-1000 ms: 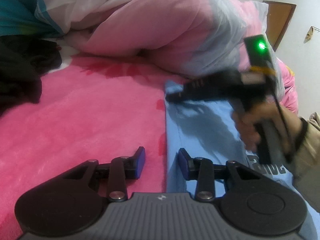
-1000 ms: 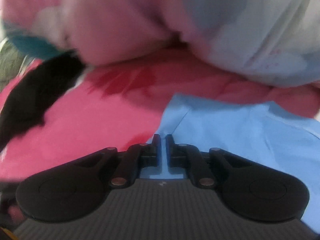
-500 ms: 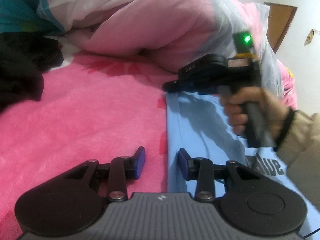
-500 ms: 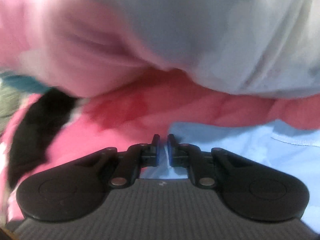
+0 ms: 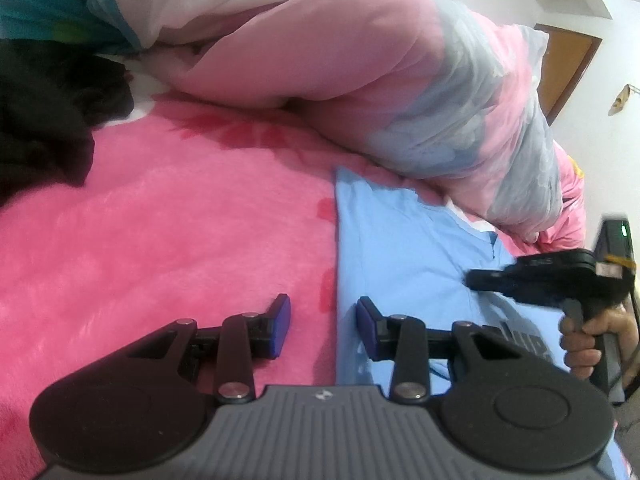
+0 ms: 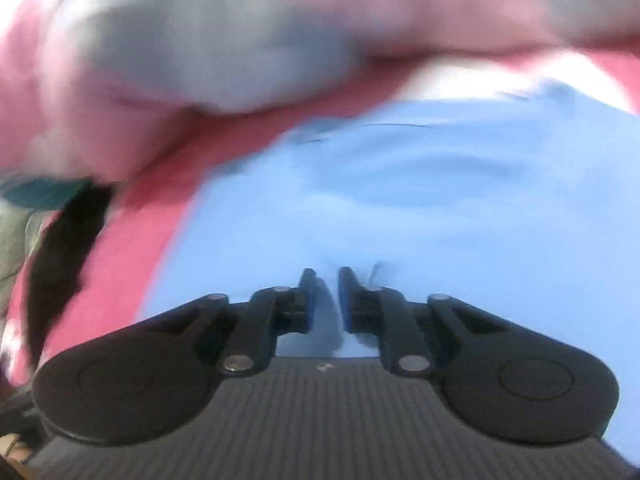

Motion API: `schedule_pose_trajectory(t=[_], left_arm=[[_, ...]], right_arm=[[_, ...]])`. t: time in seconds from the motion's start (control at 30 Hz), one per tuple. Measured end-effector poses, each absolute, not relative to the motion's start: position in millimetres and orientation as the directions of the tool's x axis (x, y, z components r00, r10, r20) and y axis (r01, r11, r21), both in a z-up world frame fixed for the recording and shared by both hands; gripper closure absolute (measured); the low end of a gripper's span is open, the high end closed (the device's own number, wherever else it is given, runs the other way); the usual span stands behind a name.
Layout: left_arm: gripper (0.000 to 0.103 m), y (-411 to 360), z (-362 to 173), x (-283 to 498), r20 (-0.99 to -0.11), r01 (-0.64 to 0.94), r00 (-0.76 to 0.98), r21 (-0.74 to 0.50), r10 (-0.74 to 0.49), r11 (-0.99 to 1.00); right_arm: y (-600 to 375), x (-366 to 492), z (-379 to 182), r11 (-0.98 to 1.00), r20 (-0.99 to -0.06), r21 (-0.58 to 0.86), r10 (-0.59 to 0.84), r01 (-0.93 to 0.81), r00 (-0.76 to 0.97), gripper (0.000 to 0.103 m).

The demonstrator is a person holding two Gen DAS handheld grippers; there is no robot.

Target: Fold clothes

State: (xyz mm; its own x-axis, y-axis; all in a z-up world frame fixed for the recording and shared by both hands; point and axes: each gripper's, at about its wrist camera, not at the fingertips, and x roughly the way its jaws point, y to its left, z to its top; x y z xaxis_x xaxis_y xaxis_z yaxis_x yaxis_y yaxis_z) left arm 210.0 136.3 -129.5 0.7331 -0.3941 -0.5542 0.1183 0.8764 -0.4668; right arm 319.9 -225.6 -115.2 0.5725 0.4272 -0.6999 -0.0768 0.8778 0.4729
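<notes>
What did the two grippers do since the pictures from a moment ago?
The right gripper swept away from the far corner of the blue shirt, out to the right and nearer the camera, above the shirt's print. It looks shut with no cloth pinched, though its own view is blurred. The left gripper stayed open over the shirt's left edge. The shirt, pink blanket and quilt stayed put.

Both wrist views low, close, facing forward, sharing blue shirt (image 5: pixel 404 248), quilt (image 6: pixel 208 40)
</notes>
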Motion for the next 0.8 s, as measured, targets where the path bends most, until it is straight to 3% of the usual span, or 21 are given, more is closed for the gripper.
schedule_pose_trajectory(t=[0.13,0.27,0.33,0.5,0.57,0.63,0.8], left_arm=[[0.065,136.8,-129.4,211.4,-0.556,0.115,0.732,-0.469,-0.394,0.875],[0.065,137.0,-129.2,210.7,-0.556,0.115,0.732,-0.471,-0.395,0.875],[0.065,138.2,-129.6,210.8,-0.553,0.114,0.731,-0.478,-0.4,0.871],[0.065,139.3,-129.6,211.5,-0.554,0.112,0.727,-0.488,-0.407,0.866],[0.064,137.8,-128.8,211.5,-0.557,0.112,0.726,-0.481,-0.402,0.87],[0.063,136.3,-128.4,211.1,-0.559,0.114,0.727,-0.474,-0.399,0.873],[0.063,136.3,-129.5,211.1,-0.556,0.115,0.728,-0.477,-0.401,0.871]], right_arm=[[-235.8,290.2,-96.0,0.897,-0.669,0.442,0.347,-0.023,0.657,0.093],[-185.3,280.4,-93.1,0.801,-0.612,0.557,0.574,-0.218,0.544,0.091],[-165.2,278.6,-103.5,0.773,-0.627,0.579,0.625,-0.259,0.465,0.09],[-203.5,249.6,-108.1,0.839,-0.686,0.531,0.51,-0.123,0.518,0.096],[-219.8,235.7,-92.0,0.874,-0.696,0.479,0.433,-0.078,0.573,0.089],[-216.7,223.2,-70.3,0.9,-0.68,0.419,0.398,-0.119,0.615,0.089],[-161.4,223.1,-79.0,0.786,-0.632,0.558,0.61,-0.265,0.478,0.088]])
